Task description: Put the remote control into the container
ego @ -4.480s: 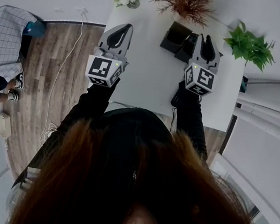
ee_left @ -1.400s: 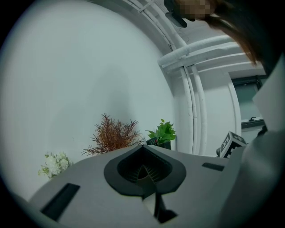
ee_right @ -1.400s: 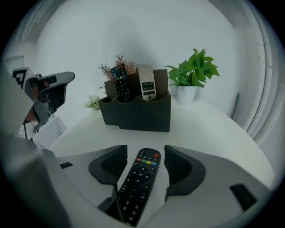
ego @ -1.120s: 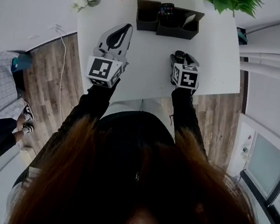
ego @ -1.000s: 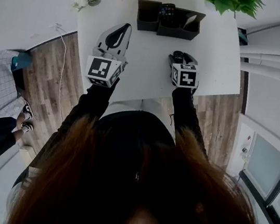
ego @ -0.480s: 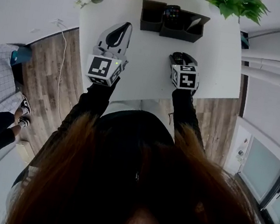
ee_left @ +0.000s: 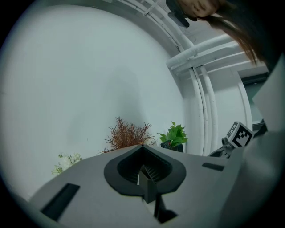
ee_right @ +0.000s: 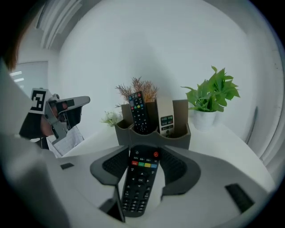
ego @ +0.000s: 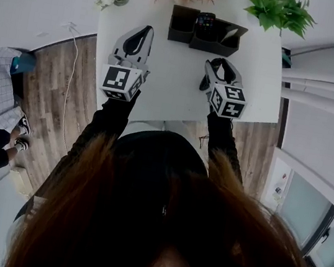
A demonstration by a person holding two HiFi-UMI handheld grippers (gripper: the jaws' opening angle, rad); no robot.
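Plainly the right gripper [ee_right: 144, 152] is clamped on the slim black plastic remote control with coloured buttons [ee_right: 140, 182]: its jaws have just been closing, and the remote lies lengthwise between the dark ribbed pads [ee_right: 178, 169], button face up and nose pointing ahead. The left gripper [ee_left: 142, 147] has its jaws together with nothing between them and hangs over the left part of the white table [ego: 161, 91], well apart from the work. Ahead of the held remote stands the dark grey three-compartment container [ee_right: 151, 133]. Another black remote [ee_right: 139, 111] stands upright in its middle compartment and a pale beige remote [ee_right: 167, 118] in its right one. In the head view the left compartment [ego: 183, 22] looks dark and free, so that is probably the slot to aim for. To do this well, I would carry the remote over that slot and tip it nose-down until it is nearly upright. It should then go in without knocking the standing black remote beside it, with the jaws parting only once the nose is well inside. Behind the container are a dried reddish-brown plant [ee_right: 138, 89], a green leafy plant in a white pot [ee_right: 213, 95] and small white flowers [ee_right: 110, 118]. The held remote's rear end is cut off by the gripper body. In the head view the right gripper [ego: 221, 66] covers most of the remote. From the right gripper view the inside of the left compartment cannot be seen, so its depth stays unknown.
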